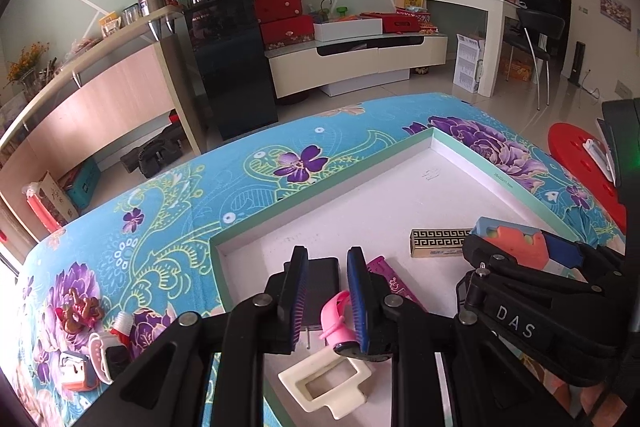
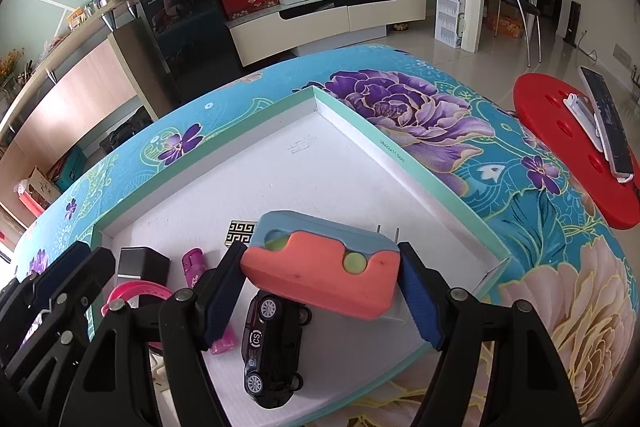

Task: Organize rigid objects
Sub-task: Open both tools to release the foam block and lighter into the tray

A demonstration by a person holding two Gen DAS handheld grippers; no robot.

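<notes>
- Table (image 1: 168,195), covered by a turquoise cloth with purple flowers, carried everything listed below.
- Shallow box (image 2: 412,163), white inside with a pale green rim, lay flat on the cloth and held most of the items.
- Right tongs (image 2: 320,291) were closed on the two ends of an orange and blue block (image 2: 320,267), held tilted above the box floor, over the toy car; two thin pins stood out of its far end.
- Left tongs (image 1: 326,301) hung over the near left part of the box, jaws narrow and parted, with nothing gripped; a pink strap (image 1: 336,319) lay on the floor beneath the gap.
- Toy car (image 2: 272,347), dark, lay on its side in the near part of the box, wheels facing the camera.
- Black case (image 2: 142,263) rested near the box's left wall.
- Cream frame (image 1: 324,383), a flat piece with a rectangular opening, lay at the near edge of the box.
- Patterned small box (image 1: 438,243), black and gold key design, lay mid-floor, behind the block.
- Magenta tube (image 2: 194,261) lay beside the black case.
- Outside the box, on the cloth to the left: brown figurine (image 1: 80,311), pink and white watch (image 1: 106,355), small red and white tube (image 1: 120,327).
</notes>
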